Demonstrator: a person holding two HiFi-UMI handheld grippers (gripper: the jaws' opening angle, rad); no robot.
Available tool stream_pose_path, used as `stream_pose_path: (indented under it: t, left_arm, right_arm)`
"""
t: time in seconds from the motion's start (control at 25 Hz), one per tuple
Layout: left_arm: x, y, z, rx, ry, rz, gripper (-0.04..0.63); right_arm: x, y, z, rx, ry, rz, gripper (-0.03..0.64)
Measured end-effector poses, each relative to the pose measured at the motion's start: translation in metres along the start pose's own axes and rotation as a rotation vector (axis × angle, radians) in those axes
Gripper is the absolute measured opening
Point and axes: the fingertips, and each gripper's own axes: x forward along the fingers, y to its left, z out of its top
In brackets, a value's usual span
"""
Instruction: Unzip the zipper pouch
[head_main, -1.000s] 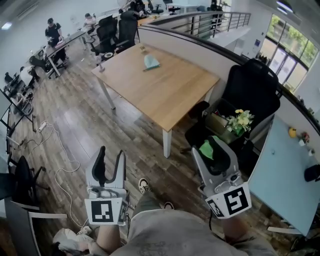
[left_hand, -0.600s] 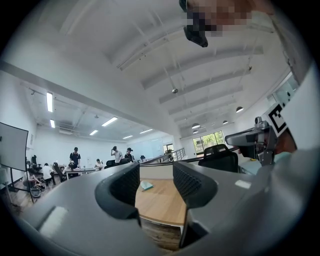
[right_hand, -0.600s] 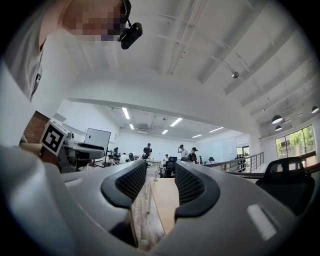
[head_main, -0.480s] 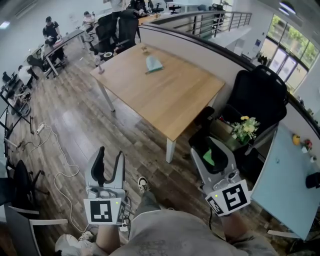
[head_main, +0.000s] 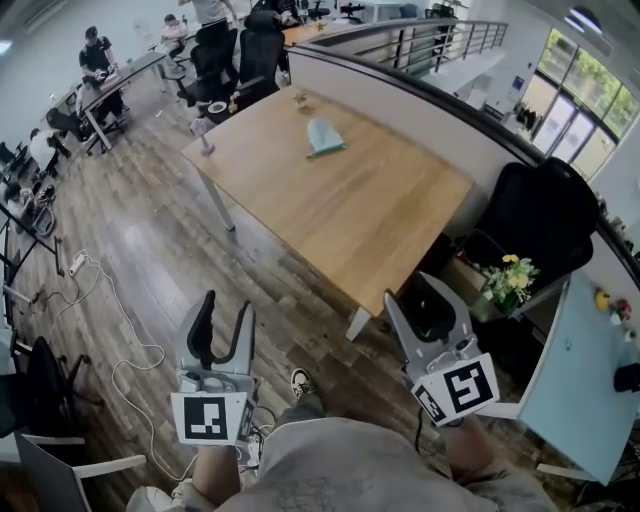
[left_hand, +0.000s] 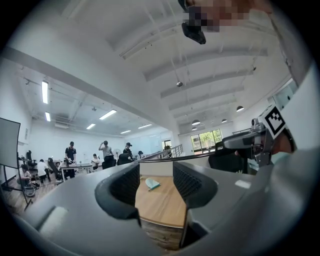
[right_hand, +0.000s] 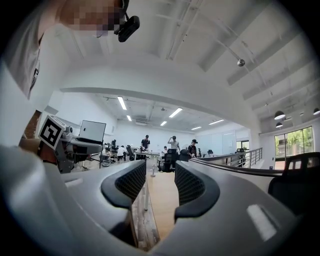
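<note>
No text is legible; only coded square markers on the left gripper and right gripper.

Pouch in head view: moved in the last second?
No. The pouch lies at the same spot near the far end of the wooden table; both shift right in frame together: the camera moved.

A pale teal pouch, at 12 o'clock, against a light wood-grain desk. The grey left gripper and right gripper bear black-and-white square markers. Brown plank floor; black chair at 3 o'clock.
</note>
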Motion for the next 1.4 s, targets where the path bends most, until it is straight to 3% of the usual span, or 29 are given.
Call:
stream_pose_path:
  t: [0.28,0.52,0.92,1.4]
  left_arm:
    - [0.059,0.084,-0.019,-0.014,0.004,-0.036,0.198]
    - [0.09,0.131,-0.029,-0.017,0.008,-0.051,0.198]
    - [0.152,0.162,-0.044,-0.035,0.0,-0.101,0.198]
    - [0.31,0.181,-0.072,0.001,0.04,-0.2,0.198]
  right_arm:
    - [0.102,0.017,0.001,0.005,0.0,-0.015,0.164]
    - [0.149,0.017,0.001,0.011,-0.009,-0.056,0.164]
    - [0.196,-0.012,-0.025,0.021,0.031,-0.115,0.164]
    - [0.291,-0.089,-0.072,0.07,0.109,-0.179,0.164]
